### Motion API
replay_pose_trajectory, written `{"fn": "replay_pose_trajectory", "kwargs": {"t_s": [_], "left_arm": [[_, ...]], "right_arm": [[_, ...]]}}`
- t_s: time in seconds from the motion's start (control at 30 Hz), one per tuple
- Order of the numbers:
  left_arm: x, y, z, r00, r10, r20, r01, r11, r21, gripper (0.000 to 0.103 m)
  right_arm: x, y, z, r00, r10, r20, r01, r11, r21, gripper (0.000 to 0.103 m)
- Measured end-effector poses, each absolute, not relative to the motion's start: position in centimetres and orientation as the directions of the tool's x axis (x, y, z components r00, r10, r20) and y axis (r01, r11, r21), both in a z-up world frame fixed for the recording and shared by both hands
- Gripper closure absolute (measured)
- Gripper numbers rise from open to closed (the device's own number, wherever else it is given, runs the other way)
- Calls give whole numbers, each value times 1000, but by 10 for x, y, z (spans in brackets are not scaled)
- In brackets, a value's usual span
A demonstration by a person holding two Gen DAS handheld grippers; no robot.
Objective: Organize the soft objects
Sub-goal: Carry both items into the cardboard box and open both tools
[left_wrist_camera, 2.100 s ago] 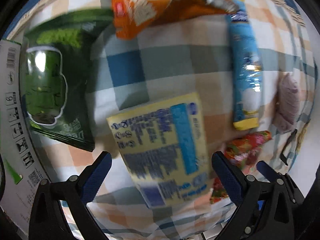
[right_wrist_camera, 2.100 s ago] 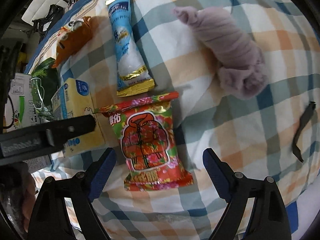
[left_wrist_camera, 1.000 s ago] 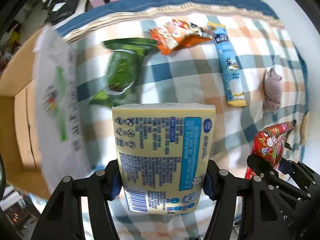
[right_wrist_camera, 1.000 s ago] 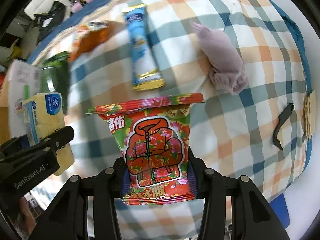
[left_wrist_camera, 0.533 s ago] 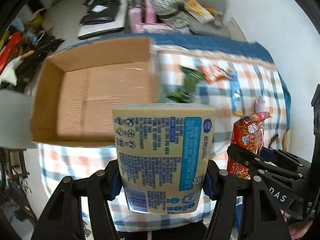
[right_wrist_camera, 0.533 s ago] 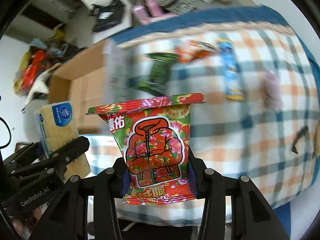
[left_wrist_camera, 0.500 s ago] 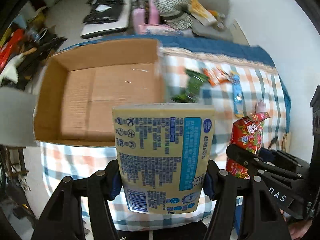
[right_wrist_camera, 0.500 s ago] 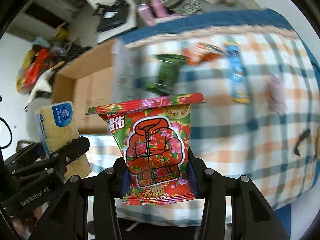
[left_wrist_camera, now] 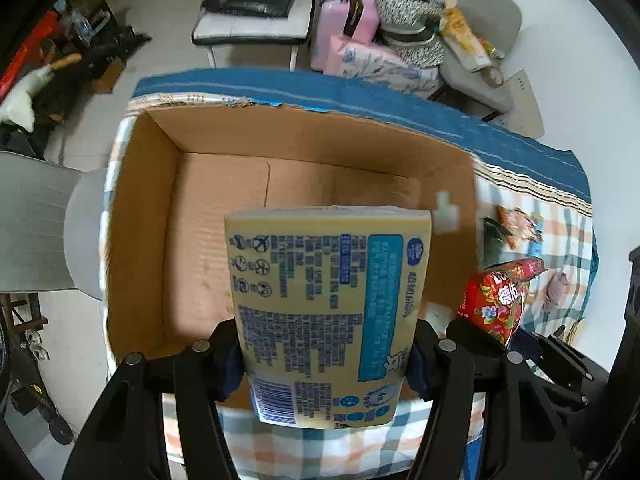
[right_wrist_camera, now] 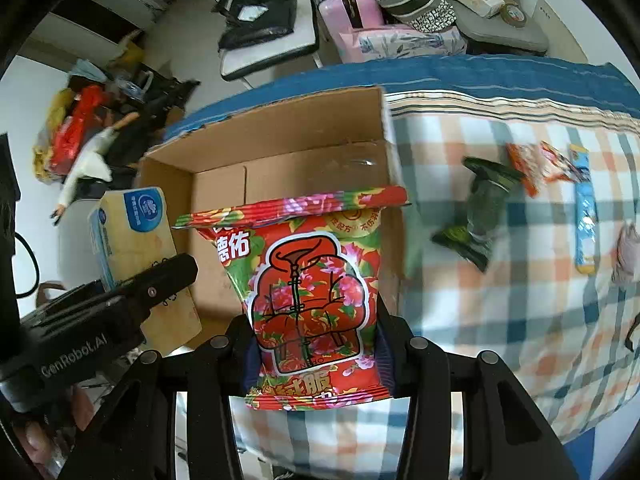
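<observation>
Here both claws are loaded and hang above the open cardboard box (left_wrist_camera: 132, 220) at the left end of the checked bedspread (right_wrist_camera: 520, 320). The left gripper (left_wrist_camera: 322, 354) is closed tight on the lower part of a yellow tissue pack (left_wrist_camera: 324, 312), held upright over the box's bare floor; the right gripper (right_wrist_camera: 316, 354) is clamped on the base of a red flowered packet (right_wrist_camera: 308, 292), which seems to sit nearer the box's right wall. To do the drop well, I would lower each pack until it is inside the walls, bring the red one further left so it clears that right wall, then open the jaws one at a time so the two tools, close beside each other, do not knock. Both packs are soft and will slump, so laying them flat looks wiser than letting them fall. Left on the bedspread, well apart from the box, are a green pouch (right_wrist_camera: 480, 216), an orange packet (right_wrist_camera: 536, 164), a blue sachet (right_wrist_camera: 585, 216) and a mauve cloth bundle (right_wrist_camera: 628, 260).
</observation>
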State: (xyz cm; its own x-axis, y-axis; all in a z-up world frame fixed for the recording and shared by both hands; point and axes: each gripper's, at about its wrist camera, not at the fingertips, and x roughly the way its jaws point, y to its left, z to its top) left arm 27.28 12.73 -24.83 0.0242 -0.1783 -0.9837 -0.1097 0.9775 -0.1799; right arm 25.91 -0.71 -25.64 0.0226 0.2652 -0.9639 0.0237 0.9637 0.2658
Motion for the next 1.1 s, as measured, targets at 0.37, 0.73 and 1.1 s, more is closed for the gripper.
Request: {"fn": "replay_pose_trajectory", "kwargs": {"t_s": [0.37, 0.73, 1.1], "left_arm": [[334, 141, -314, -92, -216, -972, -90, 974, -208, 42], [353, 143, -342, -161, -264, -951, -88, 964, -252, 41], [355, 151, -331, -121, -215, -969, -72, 976, -207, 9]], "right_arm": [[329, 24, -323, -14, 118, -993, 75, 990, 117, 55], [355, 25, -355, -38, 68, -997, 87, 994, 65, 45], [349, 33, -333, -14, 53, -998, 51, 997, 52, 20]]}}
